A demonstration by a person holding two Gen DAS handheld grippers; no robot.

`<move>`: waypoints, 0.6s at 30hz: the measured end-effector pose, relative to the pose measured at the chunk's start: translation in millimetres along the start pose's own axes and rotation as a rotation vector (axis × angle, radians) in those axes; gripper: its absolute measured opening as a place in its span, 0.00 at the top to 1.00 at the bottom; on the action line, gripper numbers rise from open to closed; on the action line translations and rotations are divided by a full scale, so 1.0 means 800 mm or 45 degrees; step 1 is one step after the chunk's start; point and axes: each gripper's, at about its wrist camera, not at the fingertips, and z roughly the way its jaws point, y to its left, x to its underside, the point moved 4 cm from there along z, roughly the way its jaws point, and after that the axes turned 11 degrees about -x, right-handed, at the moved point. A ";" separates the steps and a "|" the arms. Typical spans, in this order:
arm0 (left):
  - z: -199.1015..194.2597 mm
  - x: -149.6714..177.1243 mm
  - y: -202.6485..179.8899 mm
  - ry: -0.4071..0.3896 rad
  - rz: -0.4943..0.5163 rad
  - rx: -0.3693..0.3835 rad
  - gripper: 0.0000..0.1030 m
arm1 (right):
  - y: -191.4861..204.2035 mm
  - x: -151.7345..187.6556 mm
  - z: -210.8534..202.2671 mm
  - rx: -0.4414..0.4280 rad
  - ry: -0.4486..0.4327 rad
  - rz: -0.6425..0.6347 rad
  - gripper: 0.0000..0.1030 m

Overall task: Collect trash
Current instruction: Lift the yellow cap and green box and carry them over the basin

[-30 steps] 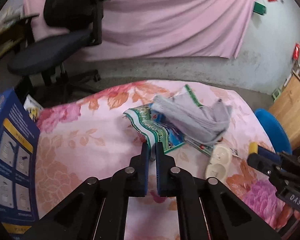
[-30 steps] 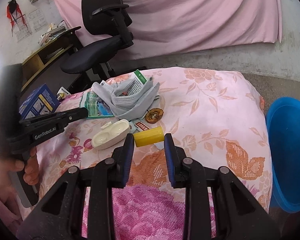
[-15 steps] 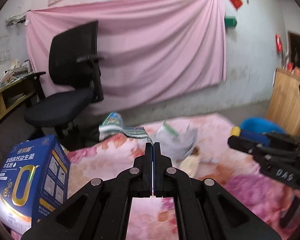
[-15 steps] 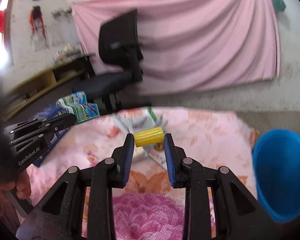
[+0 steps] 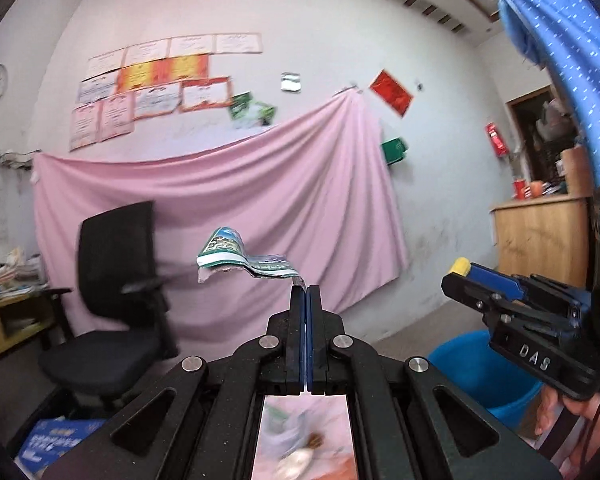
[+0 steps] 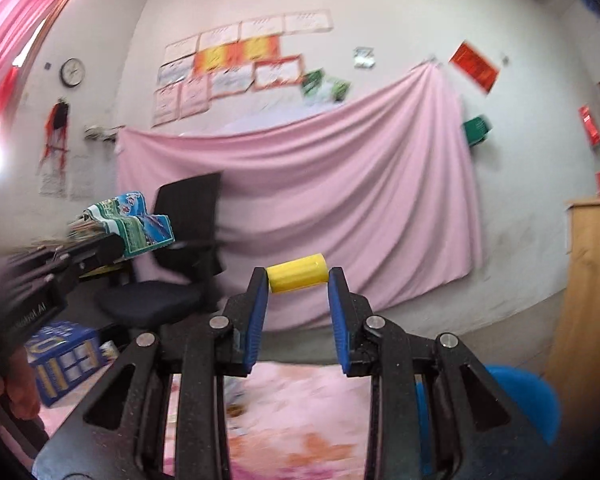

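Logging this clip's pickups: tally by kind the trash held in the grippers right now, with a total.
Wrapper, pinched in the left hand-held gripper: 1
Yellow cylinder, clamped in the right hand-held gripper: 1
Total: 2

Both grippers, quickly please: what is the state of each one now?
Left gripper: shut on the green printed wrapper.
Right gripper: shut on the yellow cylinder.

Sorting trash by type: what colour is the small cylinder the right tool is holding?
Yellow. The cylinder shows best in the right wrist view, held between the right tool pads.
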 end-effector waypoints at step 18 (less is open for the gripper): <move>0.118 -0.003 -0.200 0.400 -0.134 0.465 1.00 | -0.161 0.037 -0.065 0.312 0.140 0.261 0.48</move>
